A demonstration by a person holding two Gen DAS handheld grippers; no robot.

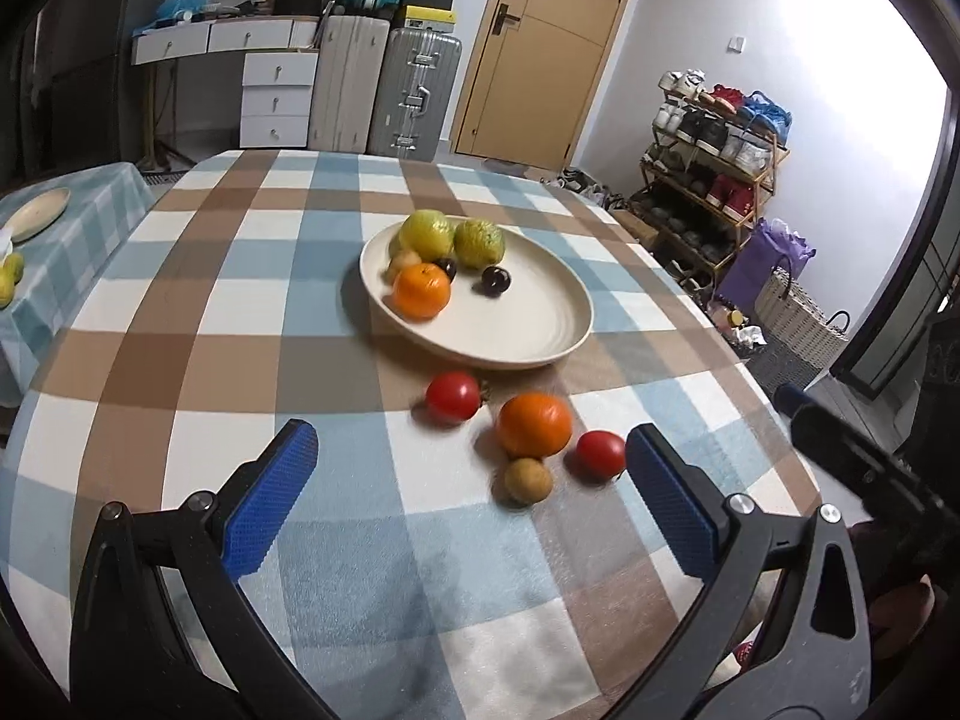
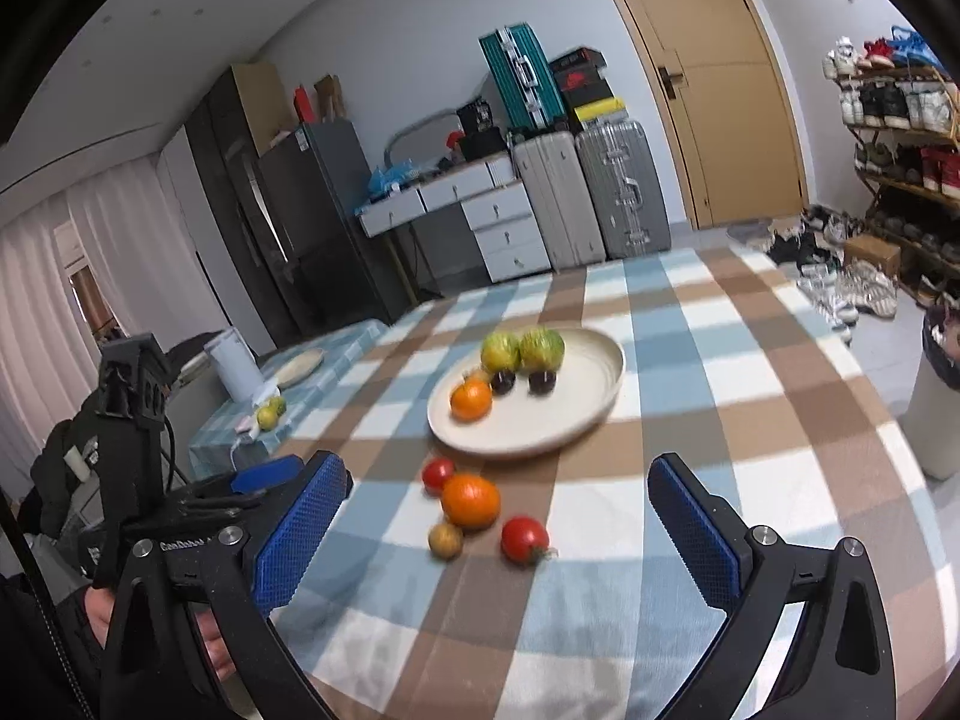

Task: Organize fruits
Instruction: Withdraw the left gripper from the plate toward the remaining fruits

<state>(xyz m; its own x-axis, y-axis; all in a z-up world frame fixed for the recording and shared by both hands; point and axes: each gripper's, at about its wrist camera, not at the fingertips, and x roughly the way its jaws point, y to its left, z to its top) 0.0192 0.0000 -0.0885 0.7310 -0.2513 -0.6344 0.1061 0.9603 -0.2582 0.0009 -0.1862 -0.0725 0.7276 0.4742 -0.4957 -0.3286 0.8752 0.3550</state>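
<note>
Tablecloth (image 1: pixel 198 312), checked, carries everything. Beyond both pairs of fingers a cream plate (image 1: pixel 510 324) holds green fruits, an orange and dark plums. Nearer, ahead of the wide-open, empty left gripper (image 1: pixel 471 468) and right gripper (image 2: pixel 498 510), lie a loose orange (image 1: pixel 534 425), two tomatoes (image 1: pixel 453 396) and a small brown fruit (image 1: pixel 528 480). No readable lettering on any fruit.

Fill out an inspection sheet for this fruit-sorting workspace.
Surface: checked blue, brown and white tablecloth, flat.
Job's things: round cream plate holds two green-yellow fruits, one orange mandarin, two dark plums and a small tan fruit. Off the plate: large orange, two red tomatoes, small brown round fruit.
Clutter: nothing seen on this cloth.
Grippers: left tongs and right tongs open, empty.
Cables: black cable on the left gripper, seen from the right wrist.
Surroundings: suitcases, white drawers, wooden door, shoe rack, side table.
</note>
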